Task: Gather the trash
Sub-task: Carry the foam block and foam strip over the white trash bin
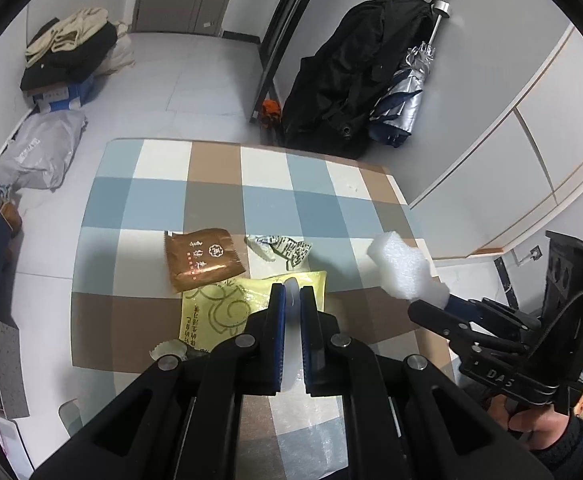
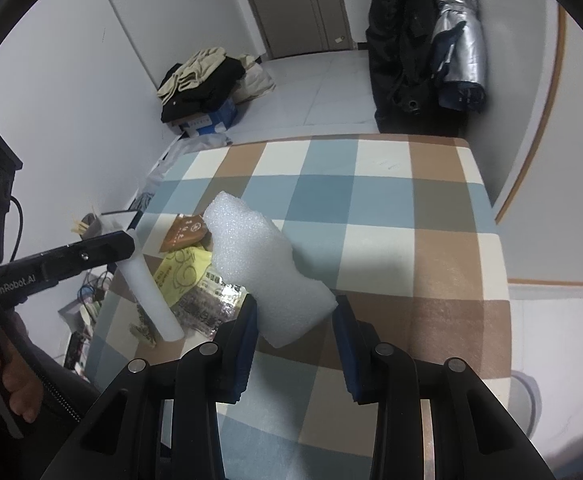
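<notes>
On the checkered desk [image 1: 219, 200] lie wrappers; the brown wrapper [image 1: 203, 260] is beside the yellow wrapper [image 1: 215, 308]. Above the yellow wrapper, the left claw [image 1: 290, 292] pinches a white foam strip [image 2: 151, 292]. The right claw [image 2: 295, 312] pinches a foam block [image 2: 259, 260].

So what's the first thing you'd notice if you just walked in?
Probably the lumpy white foam chunk in the right gripper, above the checked tablecloth. Next, the left gripper, its jaws shut on a white foam strip, with a brown wrapper and yellow wrapper lying just ahead.

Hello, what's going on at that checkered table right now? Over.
Left gripper shut on white foam strip. Right gripper holding lumpy white foam chunk. Brown wrapper, yellow wrapper still on table. Nothing blocking.
</notes>
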Available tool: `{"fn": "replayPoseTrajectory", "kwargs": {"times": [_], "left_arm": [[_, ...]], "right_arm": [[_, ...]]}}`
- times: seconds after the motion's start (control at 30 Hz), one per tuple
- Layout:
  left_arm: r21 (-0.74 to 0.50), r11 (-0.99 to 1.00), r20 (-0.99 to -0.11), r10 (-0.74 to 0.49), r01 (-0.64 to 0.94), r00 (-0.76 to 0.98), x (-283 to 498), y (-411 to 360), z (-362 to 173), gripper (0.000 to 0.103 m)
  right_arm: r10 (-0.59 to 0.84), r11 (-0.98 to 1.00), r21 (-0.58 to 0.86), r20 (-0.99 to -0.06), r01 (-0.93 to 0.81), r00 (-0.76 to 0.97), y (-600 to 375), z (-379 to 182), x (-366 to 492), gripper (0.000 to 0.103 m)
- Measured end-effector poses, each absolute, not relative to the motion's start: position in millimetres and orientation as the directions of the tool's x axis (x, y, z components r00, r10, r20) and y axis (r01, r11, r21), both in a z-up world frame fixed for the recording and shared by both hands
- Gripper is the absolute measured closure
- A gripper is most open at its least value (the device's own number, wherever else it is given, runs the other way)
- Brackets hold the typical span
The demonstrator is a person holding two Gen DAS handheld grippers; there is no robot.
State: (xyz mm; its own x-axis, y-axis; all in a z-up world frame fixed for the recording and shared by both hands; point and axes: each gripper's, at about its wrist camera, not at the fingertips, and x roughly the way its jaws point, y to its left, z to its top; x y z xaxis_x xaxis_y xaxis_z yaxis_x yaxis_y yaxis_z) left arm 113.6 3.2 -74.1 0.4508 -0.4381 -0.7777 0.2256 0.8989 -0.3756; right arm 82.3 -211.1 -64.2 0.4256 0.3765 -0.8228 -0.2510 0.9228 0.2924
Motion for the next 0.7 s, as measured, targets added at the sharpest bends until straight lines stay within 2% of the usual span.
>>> {"fn": "replayPoseTrajectory", "kwargs": {"times": [0.37,0.7], "left_arm": [[-0.334,0.921,-0.745,-0.389,0.201,0.542,95,-16,-47,0.1],[-0.22,0.943,-0.684,-0.332,0.251,0.65,78,-59,-3,0.1]], "right_arm": [[0.453,0.89,0.41,-0.756,-0.199,0.472,-247,-31,55,0.067],[0.517,0.842,0.509,-0.668,-0.179,0.535,-301,22,22,0.067]]}}
